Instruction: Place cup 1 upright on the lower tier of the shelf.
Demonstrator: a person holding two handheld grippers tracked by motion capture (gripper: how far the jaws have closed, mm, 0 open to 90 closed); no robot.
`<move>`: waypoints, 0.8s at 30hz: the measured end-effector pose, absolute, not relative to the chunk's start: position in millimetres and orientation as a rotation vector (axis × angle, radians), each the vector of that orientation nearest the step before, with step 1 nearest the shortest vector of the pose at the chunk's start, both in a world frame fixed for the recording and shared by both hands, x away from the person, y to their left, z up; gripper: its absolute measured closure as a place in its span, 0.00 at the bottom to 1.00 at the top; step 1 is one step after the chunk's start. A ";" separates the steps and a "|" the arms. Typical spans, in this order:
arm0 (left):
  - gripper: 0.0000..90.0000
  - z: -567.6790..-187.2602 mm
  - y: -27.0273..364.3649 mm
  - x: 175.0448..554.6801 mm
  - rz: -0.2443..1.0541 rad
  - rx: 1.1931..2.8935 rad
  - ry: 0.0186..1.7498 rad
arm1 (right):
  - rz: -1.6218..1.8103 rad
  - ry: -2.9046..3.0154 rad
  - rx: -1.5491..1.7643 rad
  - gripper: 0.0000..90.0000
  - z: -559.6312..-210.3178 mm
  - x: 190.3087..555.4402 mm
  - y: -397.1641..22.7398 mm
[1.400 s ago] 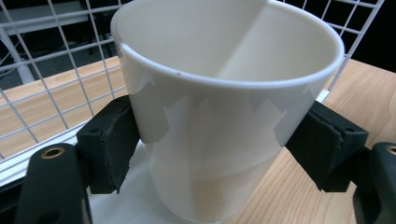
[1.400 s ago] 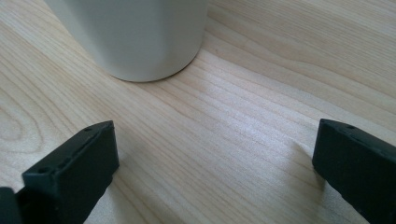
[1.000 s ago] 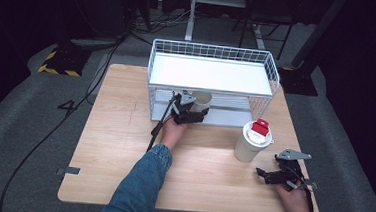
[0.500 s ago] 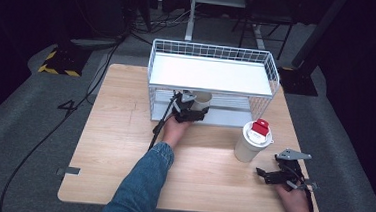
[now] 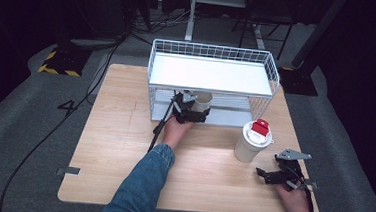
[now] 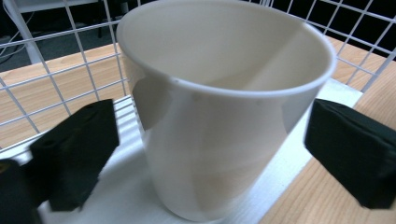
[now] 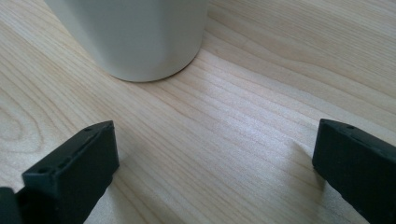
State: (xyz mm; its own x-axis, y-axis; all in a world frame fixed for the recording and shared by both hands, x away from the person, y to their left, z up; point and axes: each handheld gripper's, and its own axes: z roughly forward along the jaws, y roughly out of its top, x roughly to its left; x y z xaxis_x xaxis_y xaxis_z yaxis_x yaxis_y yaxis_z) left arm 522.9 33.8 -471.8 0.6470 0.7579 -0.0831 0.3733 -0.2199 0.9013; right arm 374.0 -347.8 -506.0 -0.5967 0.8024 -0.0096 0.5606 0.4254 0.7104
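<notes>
Left tongs [image 6: 205,140], jaws just opened and clear of its walls, flank a white paper cup [image 6: 224,107] standing upright on the wire rack's [image 5: 212,82] lower shelf, bench twelve o'clock. Right tongs [image 5: 271,176] rest open at four o'clock, near a lidded cup [image 5: 251,140].

Left arm in a blue denim sleeve [image 5: 143,183] with turned-back cuff. Both grippers black: left gripper [image 5: 191,110] trails a black cable; right gripper [image 5: 282,174] carries a grey three-cornered plate.
</notes>
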 end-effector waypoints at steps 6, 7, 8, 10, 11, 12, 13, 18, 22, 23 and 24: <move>0.00 -468.9 40.0 515.1 0.450 1.812 0.905 | 0.968 2.337 1.169 0.00 -506.0 374.0 -347.8; 0.00 -467.6 42.9 512.6 0.445 1.805 0.908 | 0.968 2.337 1.169 0.00 -506.0 374.0 -347.8; 0.00 -466.5 45.0 510.8 0.443 1.804 0.910 | 0.968 2.337 1.169 0.00 -506.0 374.0 -347.8; 0.00 -463.2 48.1 505.0 0.439 1.791 0.916 | 0.968 2.337 1.169 0.00 -506.0 374.0 -347.8; 0.00 -461.7 49.2 502.2 0.439 1.792 0.909 | 0.968 2.337 1.169 0.00 -506.0 374.0 -347.8; 0.00 -460.5 50.2 499.4 0.442 1.793 0.902 | 0.968 2.337 1.169 0.00 -506.0 374.0 -347.8; 0.00 -459.2 51.3 496.6 0.440 1.801 0.895 | 0.968 2.337 1.169 0.00 -506.0 374.0 -347.8; 0.00 -454.7 55.8 483.3 0.439 1.814 0.871 | 0.968 2.337 1.169 0.00 -506.0 374.1 -347.8; 0.00 -451.1 61.6 472.6 0.433 1.810 0.862 | 0.968 2.337 1.169 0.00 -506.0 374.0 -347.8; 0.00 -450.4 62.9 470.7 0.436 1.812 0.858 | 0.968 2.337 1.169 0.00 -506.0 374.0 -347.8; 0.00 -449.1 64.9 467.5 0.435 1.810 0.855 | 0.968 2.337 1.169 0.00 -506.0 374.0 -347.8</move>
State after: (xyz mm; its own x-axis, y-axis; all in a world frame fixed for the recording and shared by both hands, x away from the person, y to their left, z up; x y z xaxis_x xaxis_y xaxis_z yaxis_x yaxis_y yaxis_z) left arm 467.5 64.9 -449.1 0.6801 0.7267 -0.0968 0.3498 -0.2057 0.9140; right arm 374.0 -347.8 -506.0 -0.5966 0.8025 -0.0094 0.5609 0.4253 0.7103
